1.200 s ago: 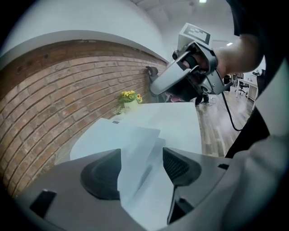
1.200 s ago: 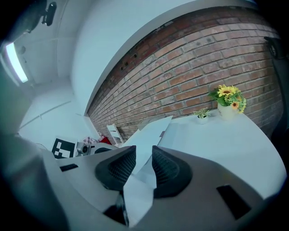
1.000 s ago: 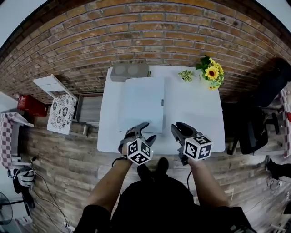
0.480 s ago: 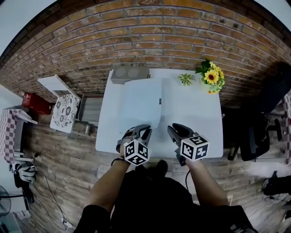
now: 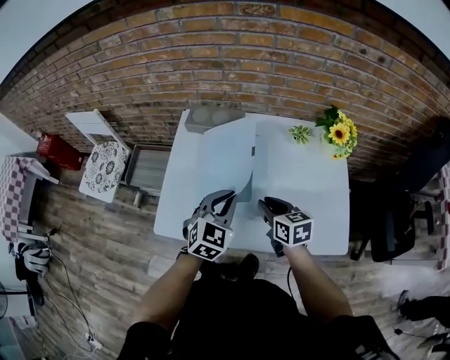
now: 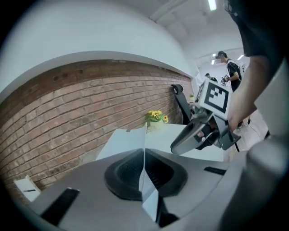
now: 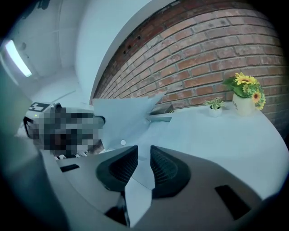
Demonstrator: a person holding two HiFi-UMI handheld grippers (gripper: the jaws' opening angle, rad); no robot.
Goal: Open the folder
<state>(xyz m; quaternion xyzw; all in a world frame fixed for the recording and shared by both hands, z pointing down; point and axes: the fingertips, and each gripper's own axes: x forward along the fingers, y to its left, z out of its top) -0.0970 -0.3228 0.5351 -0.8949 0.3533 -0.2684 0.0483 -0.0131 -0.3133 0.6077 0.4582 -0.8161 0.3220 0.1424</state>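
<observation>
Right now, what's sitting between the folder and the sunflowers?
A little green plant stands there on the white table, between the folder and the sunflowers. The head view shows it best.

Looks like a staged set inside a lab or studio. You get a brick wall, wood-plank floor and a white table dressed with sunflowers and a little potted plant. But there's also a black office chair, cables trailing on the floor, and people standing under strip lights in the left gripper view.
</observation>
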